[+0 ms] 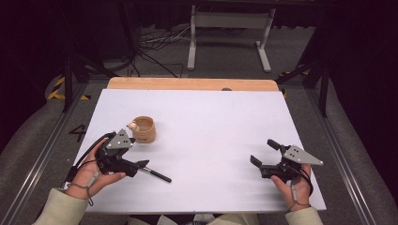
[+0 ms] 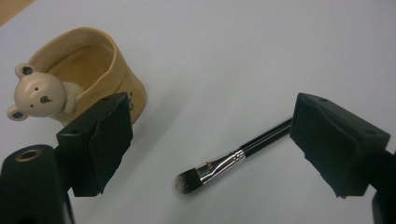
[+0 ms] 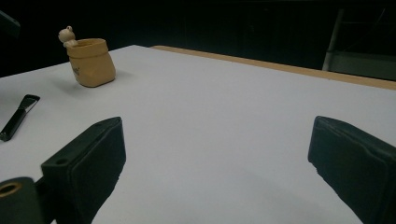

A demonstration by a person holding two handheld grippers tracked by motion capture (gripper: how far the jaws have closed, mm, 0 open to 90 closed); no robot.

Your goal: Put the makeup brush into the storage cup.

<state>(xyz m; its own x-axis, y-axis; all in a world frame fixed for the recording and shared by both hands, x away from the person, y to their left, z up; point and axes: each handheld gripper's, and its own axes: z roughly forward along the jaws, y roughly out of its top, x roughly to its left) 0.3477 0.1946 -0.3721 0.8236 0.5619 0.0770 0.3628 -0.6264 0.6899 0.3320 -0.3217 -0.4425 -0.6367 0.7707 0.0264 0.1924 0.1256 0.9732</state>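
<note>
A black-handled makeup brush (image 2: pixel 233 156) lies flat on the white table, bristles toward me in the left gripper view. My left gripper (image 2: pixel 212 116) stands open astride it, and the handle runs under the right-hand jaw. In the high view the brush (image 1: pixel 156 175) sticks out to the right of the left gripper (image 1: pixel 136 152). A tan cup (image 1: pixel 143 130) with a small bear figure (image 2: pixel 35 95) on its rim stands just beyond the left gripper. My right gripper (image 1: pixel 263 152) is open near the table's front right, with nothing between its jaws (image 3: pixel 217 133).
The white table top (image 1: pixel 211 122) has a wooden strip (image 1: pixel 192 84) along its far edge. From the right gripper view the cup (image 3: pixel 91 63) stands far off at the upper left and the brush handle (image 3: pixel 17 117) at the left edge. A metal stand (image 1: pixel 230 28) is on the floor beyond.
</note>
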